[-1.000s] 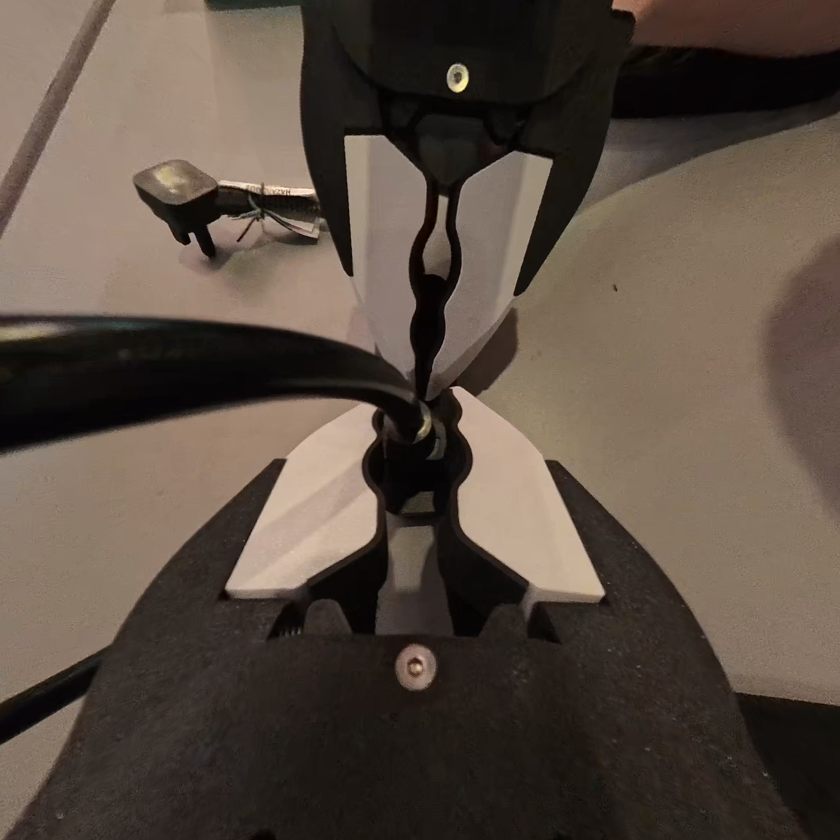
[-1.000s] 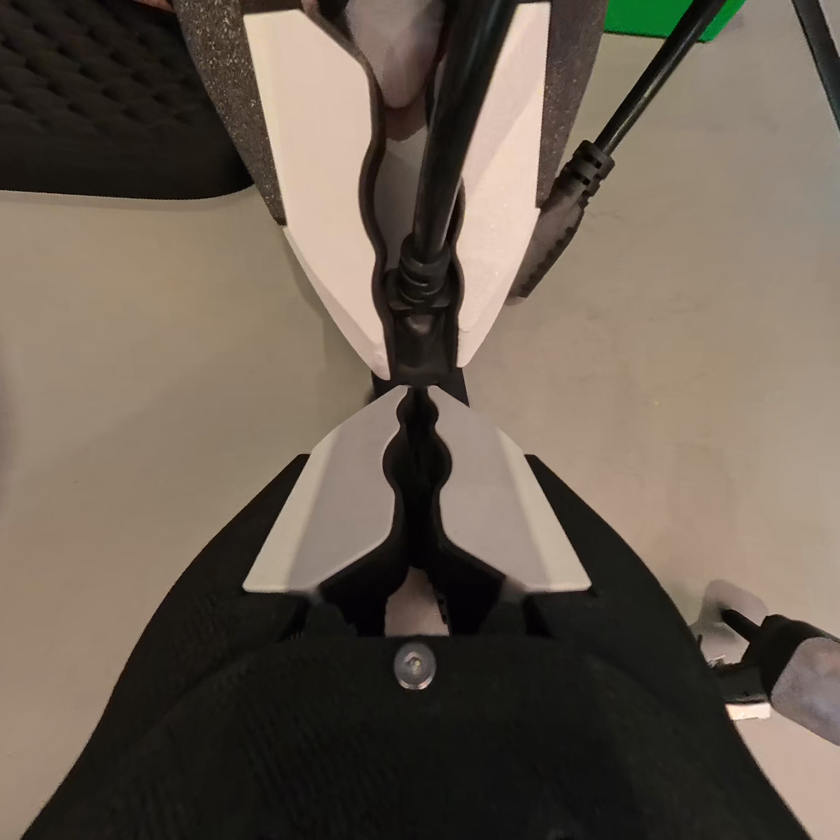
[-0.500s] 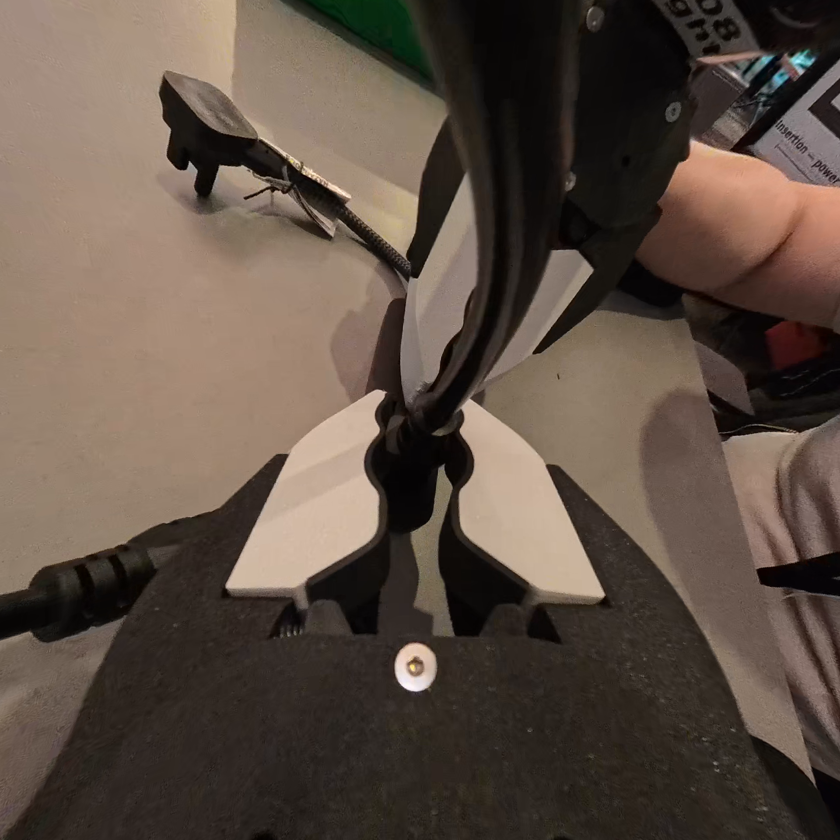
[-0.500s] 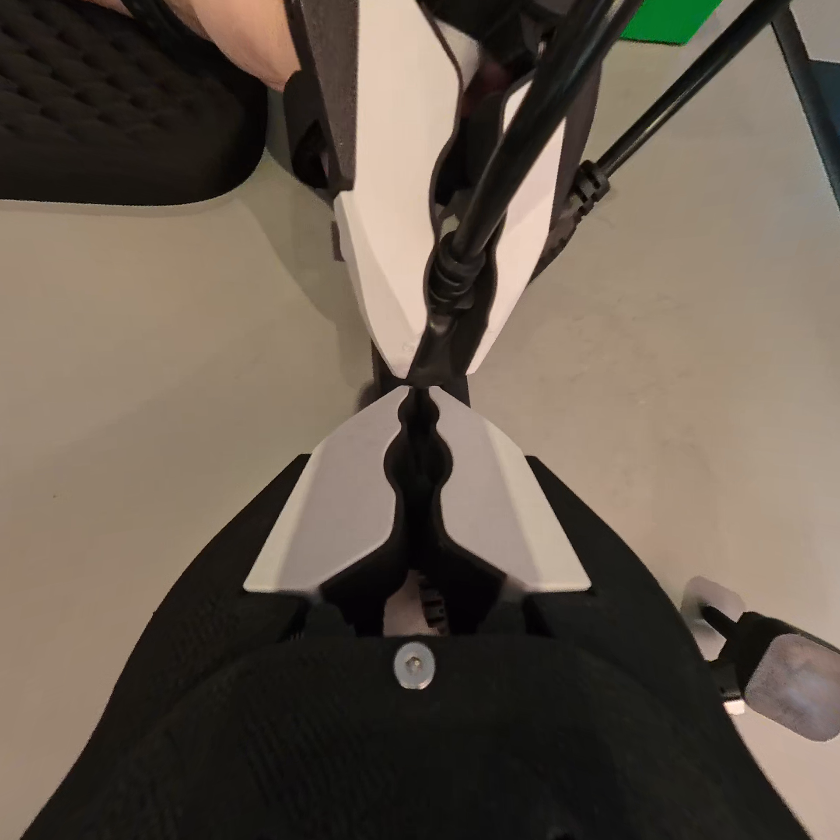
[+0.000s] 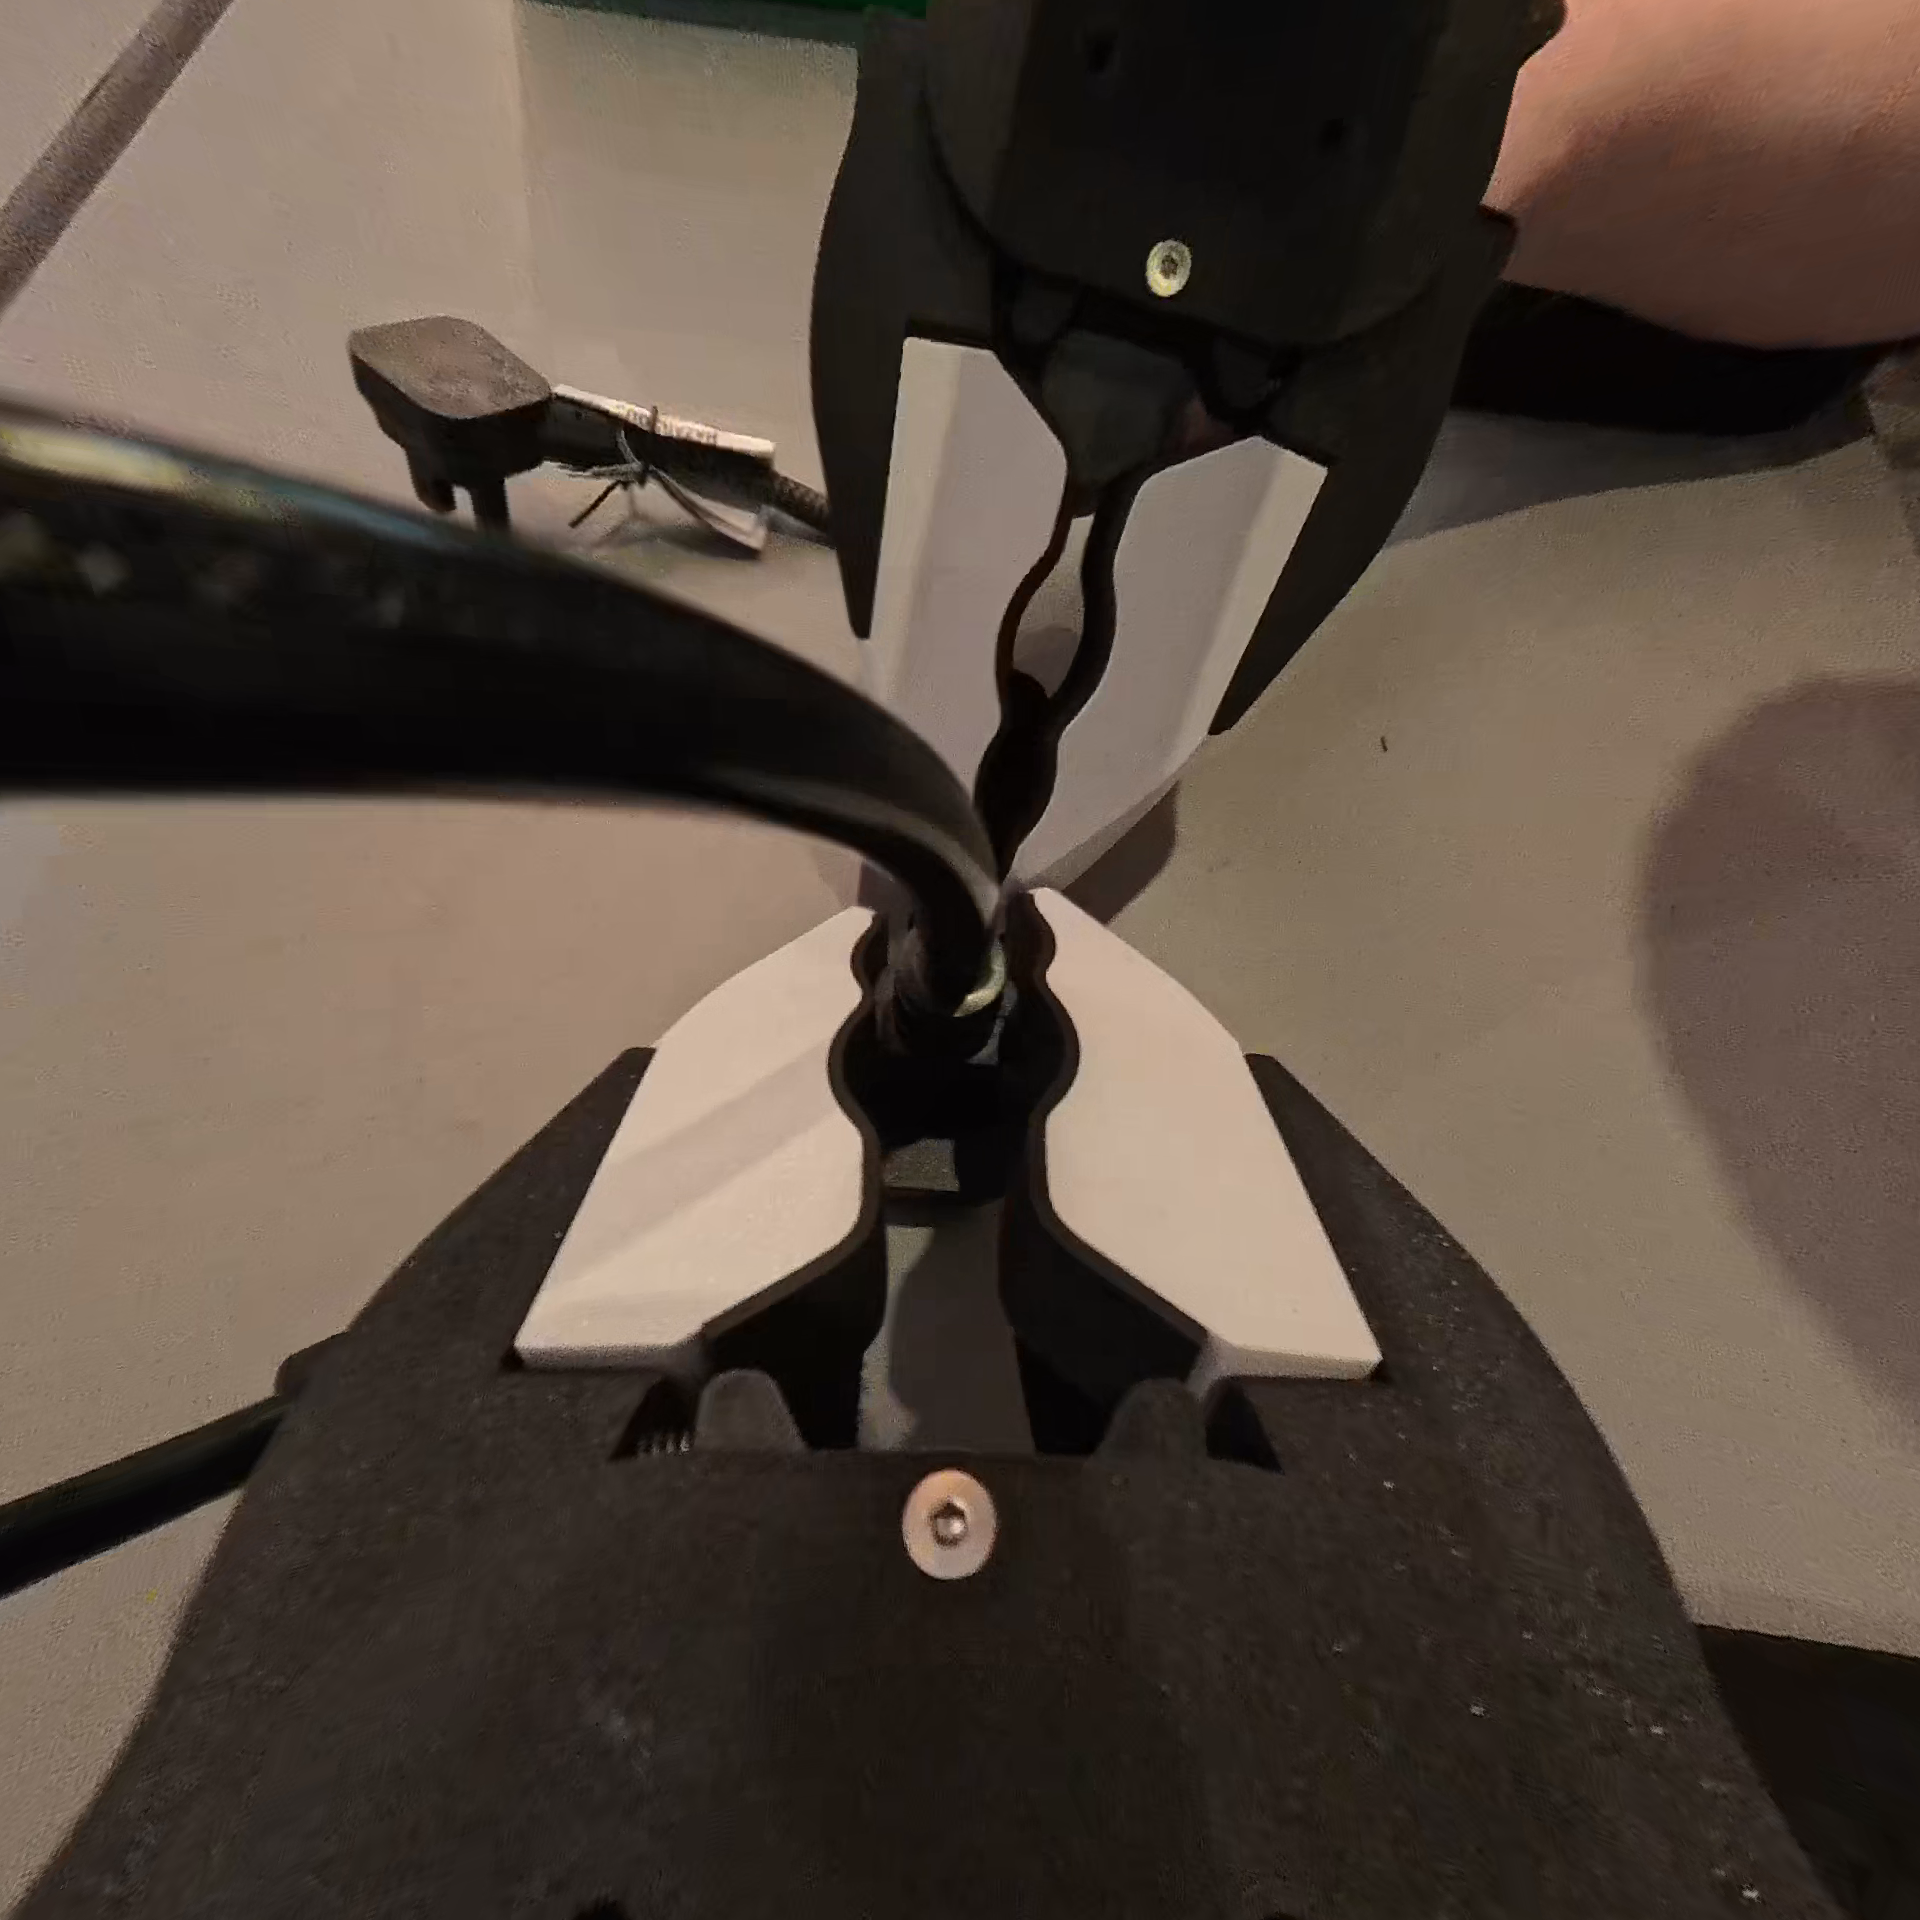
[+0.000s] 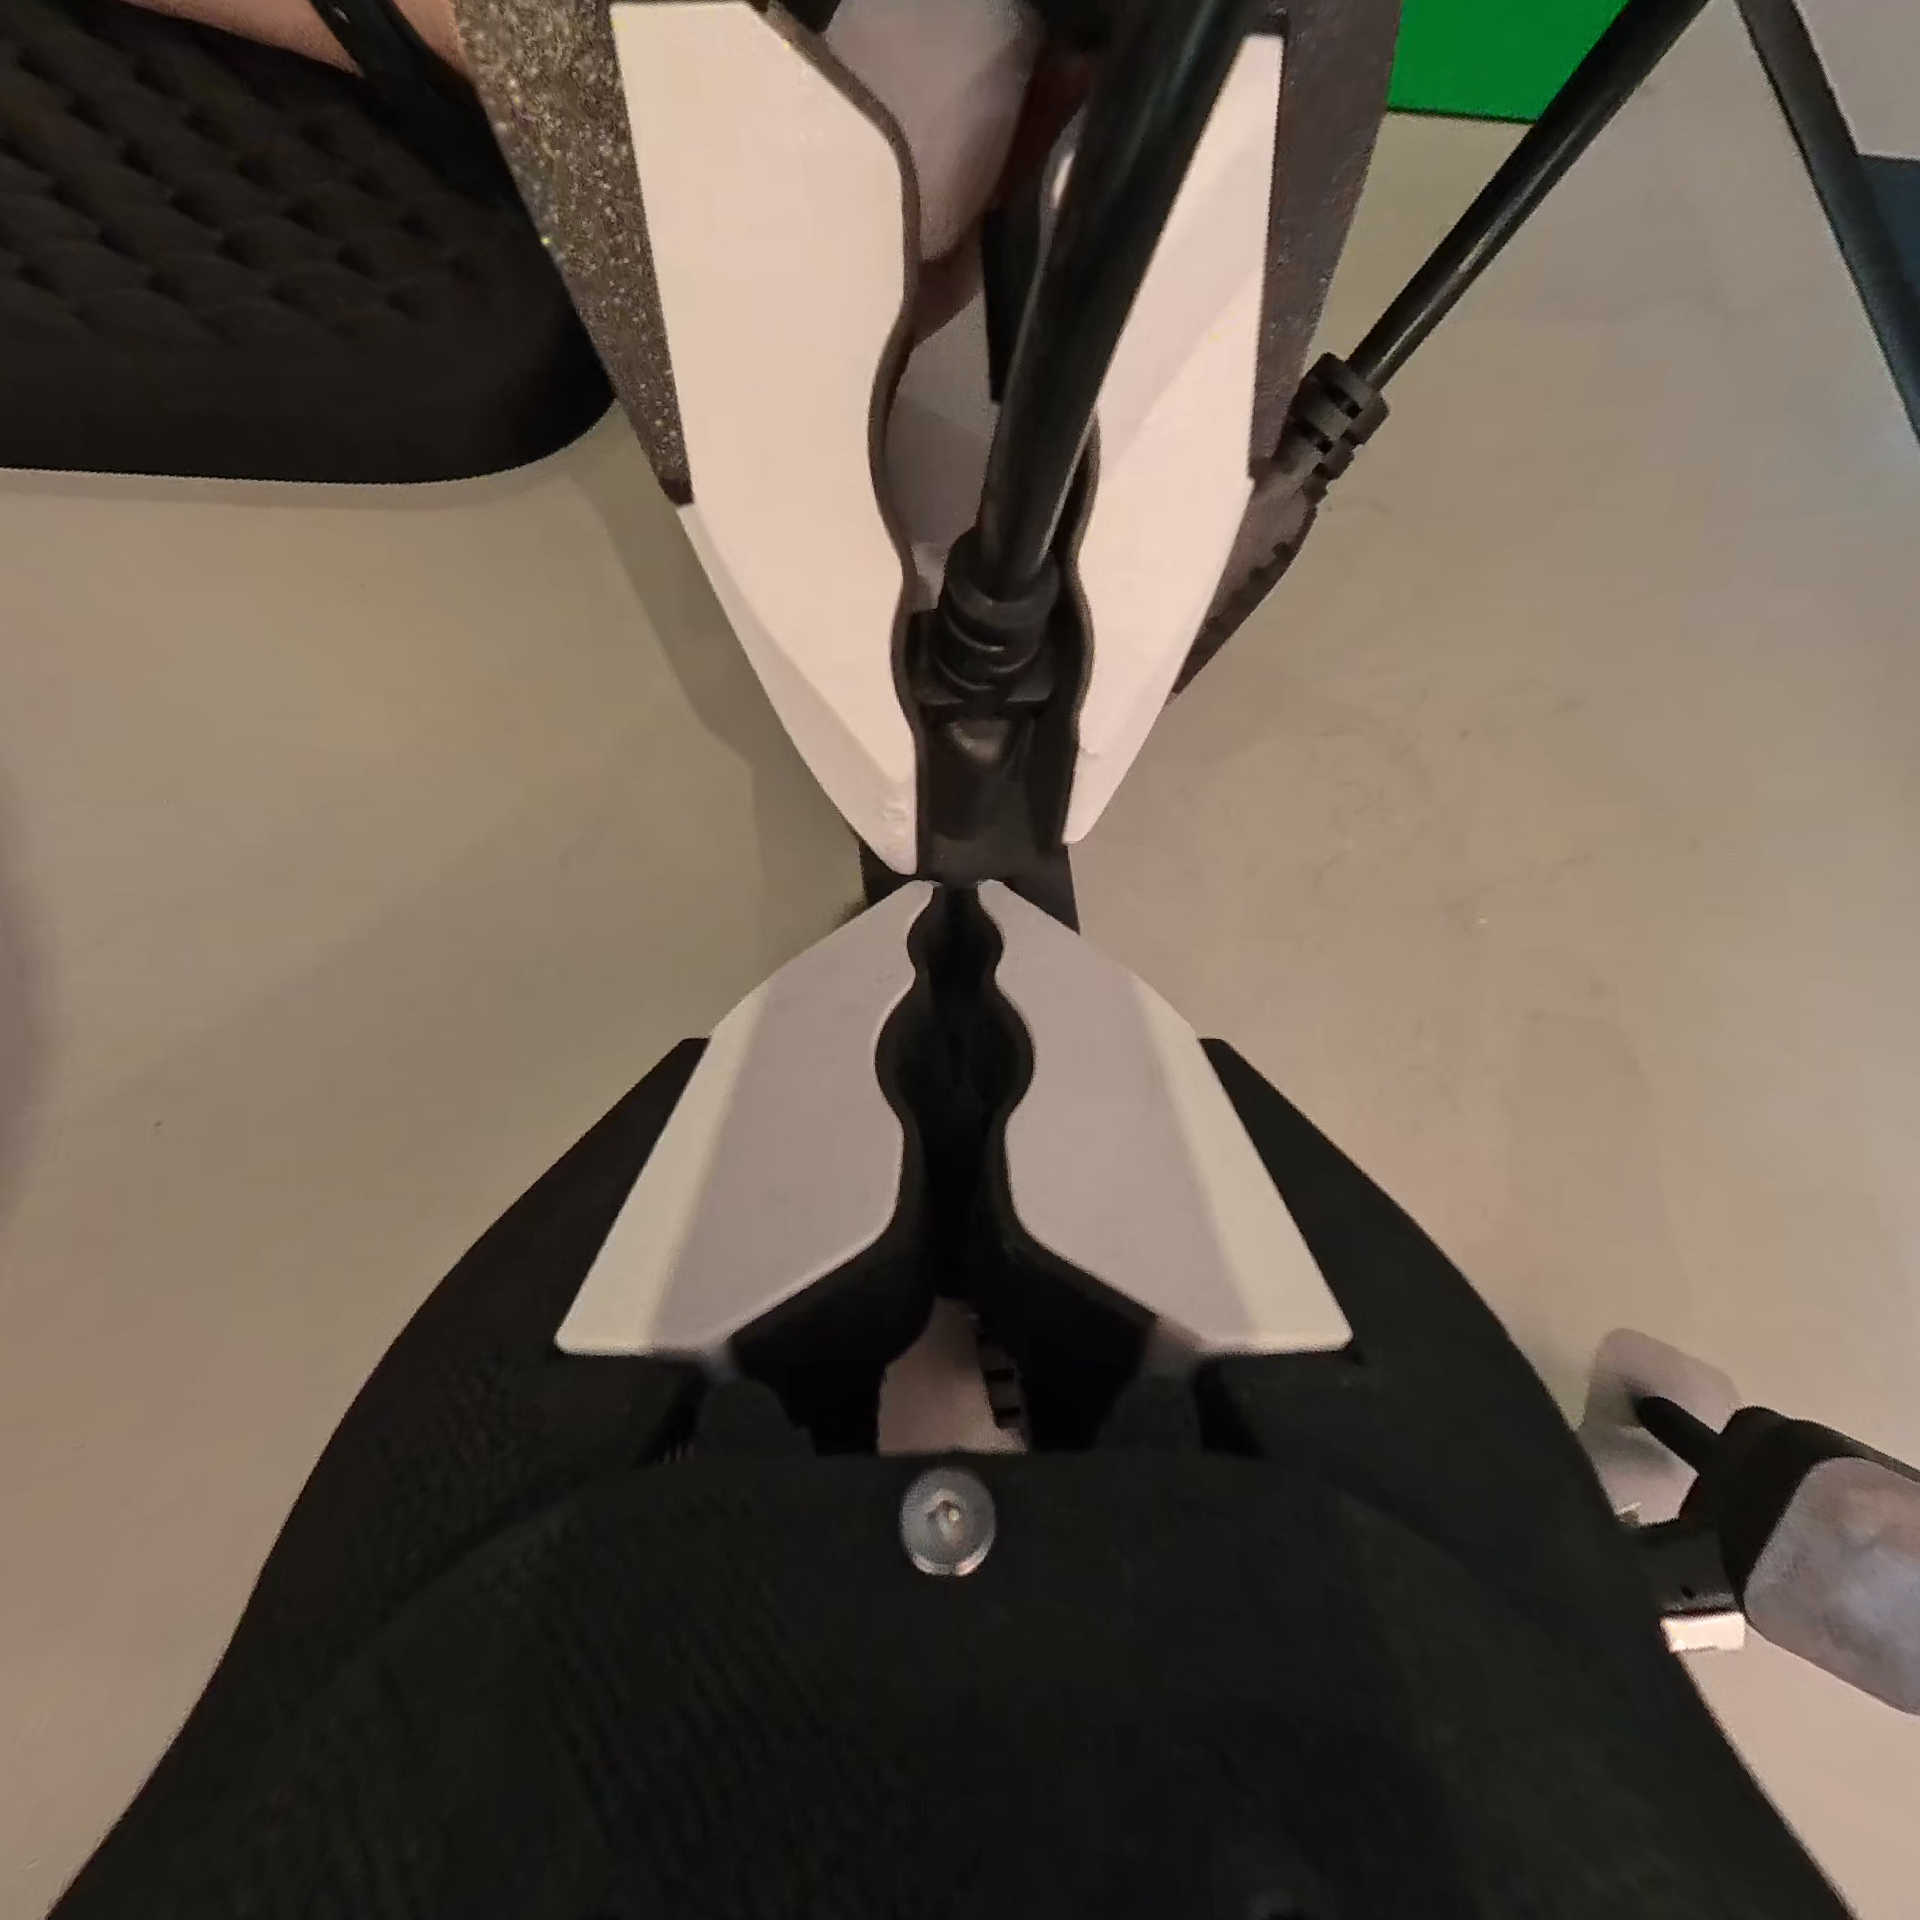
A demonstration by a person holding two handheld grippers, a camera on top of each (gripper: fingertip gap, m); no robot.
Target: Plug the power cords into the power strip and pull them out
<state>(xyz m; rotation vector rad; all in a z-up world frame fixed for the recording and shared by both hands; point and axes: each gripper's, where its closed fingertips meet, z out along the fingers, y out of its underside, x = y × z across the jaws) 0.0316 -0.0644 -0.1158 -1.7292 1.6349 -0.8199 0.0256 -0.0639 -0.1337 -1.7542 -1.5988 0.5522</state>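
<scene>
Left wrist view: the left hand-held gripper (image 5: pixel 961 966) is clamped on a black power cord (image 5: pixel 499 665) at its connector end, tip to tip with the right hand-held gripper (image 6: pixel 961 894), which is pinched together on something dark. A loose plug (image 5: pixel 447 390) lies on the table (image 5: pixel 1455 831). No power strip shows, so nothing appears plugged in yet.

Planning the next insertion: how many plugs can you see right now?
3. One gripped plug clamped in the left gripper; one three-pin plug loose on the table; one ribbed cord end behind that gripper. Others may be hidden.
</scene>
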